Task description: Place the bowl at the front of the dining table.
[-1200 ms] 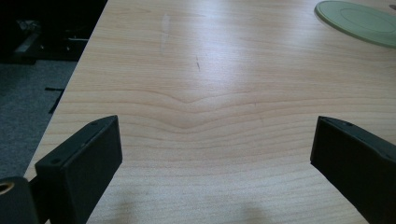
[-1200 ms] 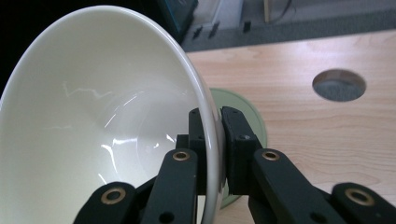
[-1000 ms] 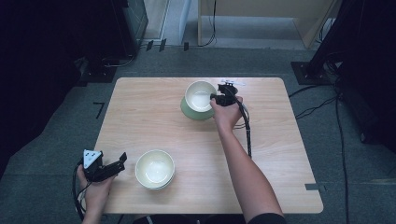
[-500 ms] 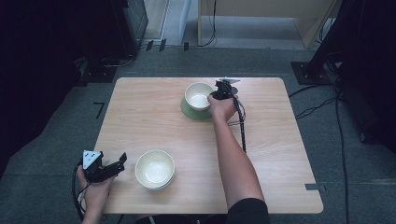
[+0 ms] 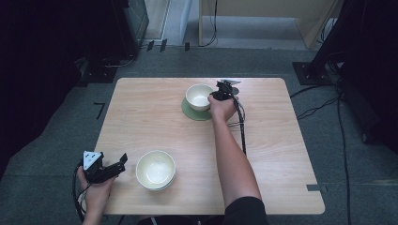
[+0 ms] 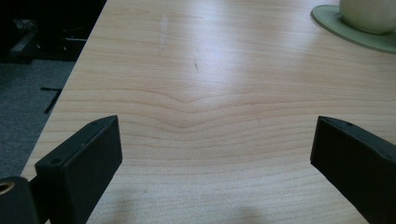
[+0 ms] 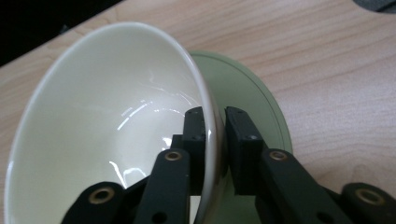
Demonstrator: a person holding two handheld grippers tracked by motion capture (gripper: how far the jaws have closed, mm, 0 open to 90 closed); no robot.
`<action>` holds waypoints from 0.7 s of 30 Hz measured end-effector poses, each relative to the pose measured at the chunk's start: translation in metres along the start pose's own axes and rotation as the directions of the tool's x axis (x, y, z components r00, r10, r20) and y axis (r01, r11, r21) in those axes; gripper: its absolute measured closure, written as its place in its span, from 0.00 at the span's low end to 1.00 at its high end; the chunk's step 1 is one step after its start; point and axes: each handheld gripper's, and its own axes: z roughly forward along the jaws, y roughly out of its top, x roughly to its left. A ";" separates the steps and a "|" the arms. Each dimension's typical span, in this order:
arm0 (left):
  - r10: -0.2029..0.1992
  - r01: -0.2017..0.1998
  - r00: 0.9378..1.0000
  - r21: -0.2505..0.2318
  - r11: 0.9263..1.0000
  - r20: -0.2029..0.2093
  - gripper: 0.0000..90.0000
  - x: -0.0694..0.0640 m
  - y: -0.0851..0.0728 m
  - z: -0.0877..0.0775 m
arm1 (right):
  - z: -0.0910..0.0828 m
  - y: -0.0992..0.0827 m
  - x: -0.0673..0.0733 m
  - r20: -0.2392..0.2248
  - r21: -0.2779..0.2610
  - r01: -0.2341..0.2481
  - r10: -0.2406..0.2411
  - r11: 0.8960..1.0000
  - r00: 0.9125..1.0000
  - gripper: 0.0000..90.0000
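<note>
A cream bowl [image 5: 199, 96] stands on a green saucer [image 5: 191, 114] at the table's far middle. My right gripper [image 5: 217, 95] is at the bowl's right rim. In the right gripper view the bowl [image 7: 107, 116] wall runs between the jaws of my right gripper [image 7: 215, 128], one inside and one outside, above the saucer [image 7: 247, 88]. The jaws have just been opening, and a thin gap shows at the outer pad. My left gripper [image 5: 122, 164] rests open at the near left edge, beside a second cream bowl [image 5: 156, 169]. Bare wood lies between the left gripper's [image 6: 215, 149] jaws.
The wooden table [image 5: 141, 117] has bare room across its left and right sides. In the left gripper view the saucer [image 6: 355, 35] and bowl [image 6: 369, 14] sit far off at top right. Cables and dark equipment stand on the grey floor around the table.
The right hand has brought the far bowl down onto the green saucer. The left hand and the near bowl have kept still.
</note>
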 end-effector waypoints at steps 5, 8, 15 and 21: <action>-0.007 0.007 1.000 -0.002 1.000 0.005 0.02 0.001 0.000 0.000 | -0.005 0.000 -0.008 -0.053 -0.065 0.028 -0.031 0.998 0.998 0.50; -0.007 0.007 1.000 -0.001 1.000 0.005 0.02 0.001 0.000 0.000 | -0.019 -0.003 -0.013 -0.085 -0.172 0.062 -0.078 0.983 0.993 0.37; -0.001 0.001 1.000 -0.001 1.000 -0.004 0.02 0.000 0.000 0.000 | -0.048 -0.017 -0.019 -0.004 -0.231 0.274 -0.283 0.933 0.959 0.31; 0.007 -0.007 1.000 0.009 1.000 -0.012 0.02 -0.001 0.000 0.001 | -0.071 -0.034 -0.033 -0.013 -0.255 0.356 -0.371 0.899 0.928 0.27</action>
